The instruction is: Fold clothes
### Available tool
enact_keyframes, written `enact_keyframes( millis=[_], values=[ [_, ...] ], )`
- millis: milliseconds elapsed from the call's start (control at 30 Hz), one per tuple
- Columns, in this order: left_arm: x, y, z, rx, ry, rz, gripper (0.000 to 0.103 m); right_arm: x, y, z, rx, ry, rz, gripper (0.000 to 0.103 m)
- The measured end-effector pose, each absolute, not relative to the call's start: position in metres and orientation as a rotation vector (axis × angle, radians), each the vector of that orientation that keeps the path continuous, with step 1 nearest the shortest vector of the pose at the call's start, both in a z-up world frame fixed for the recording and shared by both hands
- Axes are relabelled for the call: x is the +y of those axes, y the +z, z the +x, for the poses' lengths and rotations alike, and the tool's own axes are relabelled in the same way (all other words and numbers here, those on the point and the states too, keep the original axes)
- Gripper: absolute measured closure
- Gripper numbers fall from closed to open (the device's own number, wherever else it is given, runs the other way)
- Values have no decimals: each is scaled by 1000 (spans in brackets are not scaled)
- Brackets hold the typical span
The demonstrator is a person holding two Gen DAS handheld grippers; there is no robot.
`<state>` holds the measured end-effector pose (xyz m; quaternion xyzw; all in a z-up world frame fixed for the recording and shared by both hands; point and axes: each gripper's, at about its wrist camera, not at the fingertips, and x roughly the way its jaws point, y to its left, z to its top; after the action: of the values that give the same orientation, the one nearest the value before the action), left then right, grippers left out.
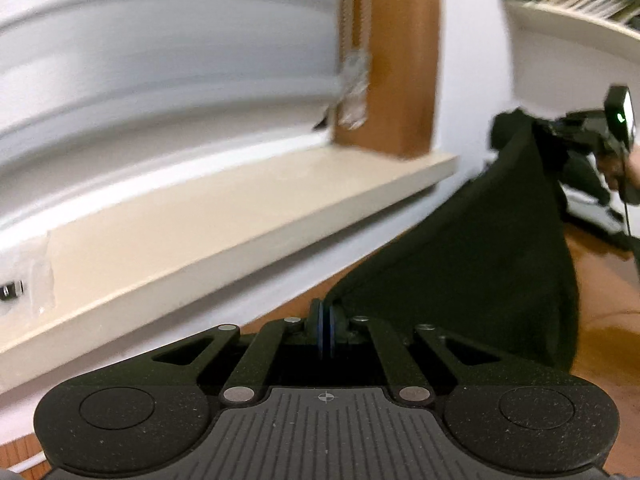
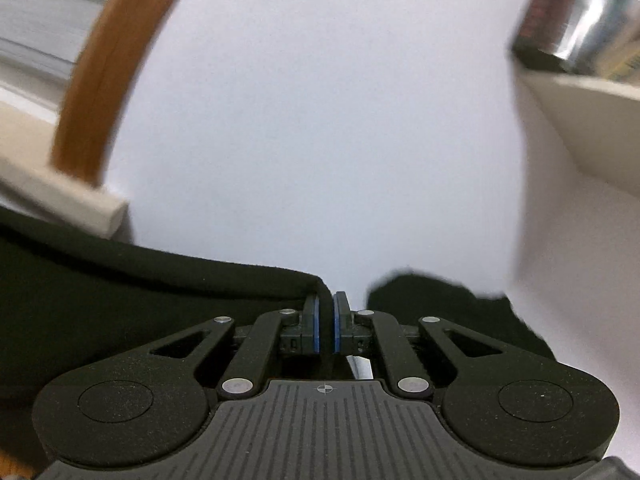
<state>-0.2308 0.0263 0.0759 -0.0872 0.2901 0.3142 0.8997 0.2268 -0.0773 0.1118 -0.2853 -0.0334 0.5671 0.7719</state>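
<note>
Over on the left, the left gripper (image 1: 326, 330) has its blue pads pinched tight on one corner of the black garment (image 1: 472, 256), and the cloth climbs away from it in a steep dark sheet, lifted clear of the wooden table (image 1: 604, 320) with the pale window sill (image 1: 240, 208) behind. Follow that stretched edge across and there's the right gripper (image 2: 326, 320), jaws nearly closed with a thin fold of the same black fabric nipped between its pads, held up against the white wall (image 2: 320, 120). So the garment hangs in the air between two small bites. That's the worry, I'd say: each grip is right at the cloth's edge, and if the hands pull apart too hard, a corner could slide out and the whole thing drop in a heap. The right side also has a loose bunch of fabric beside the jaws, which could land as a crease. And swing it too wide, and it may brush the bookshelf (image 2: 580, 92) at far right.
</note>
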Motion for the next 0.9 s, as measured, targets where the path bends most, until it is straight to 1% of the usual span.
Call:
enact_keyframes(
  millis=[33,67,133,233,300,333,400,600,667,733,800,900],
  values=[
    [33,69,-228,627,676,-193,100,-56,105,221,-51,1228,-626,92],
    [39,62,-226,646,695,-206,100,-36,97,216,-27,1227,-629,82],
    [45,50,-227,650,709,-235,100,-15,79,211,-3,1218,-624,75],
    [49,38,-229,655,710,-251,100,-1,56,208,39,1243,-616,75],
    [52,35,-231,645,702,-276,99,-3,46,213,72,1253,-620,73],
    [53,33,-231,638,700,-286,97,-5,43,219,91,1251,-609,70],
    [55,30,-232,625,697,-303,95,-9,38,231,128,1245,-588,68],
    [60,27,-233,601,683,-326,95,-7,26,268,315,1275,-546,68],
    [58,27,-232,602,686,-313,95,-7,23,274,344,1293,-523,68],
    [54,27,-232,605,689,-295,87,-7,21,279,363,1312,-498,67],
    [51,27,-232,611,686,-278,82,-8,18,283,381,1331,-473,67],
    [48,27,-230,619,686,-260,81,-10,14,271,404,1396,-507,61]
  ],
)
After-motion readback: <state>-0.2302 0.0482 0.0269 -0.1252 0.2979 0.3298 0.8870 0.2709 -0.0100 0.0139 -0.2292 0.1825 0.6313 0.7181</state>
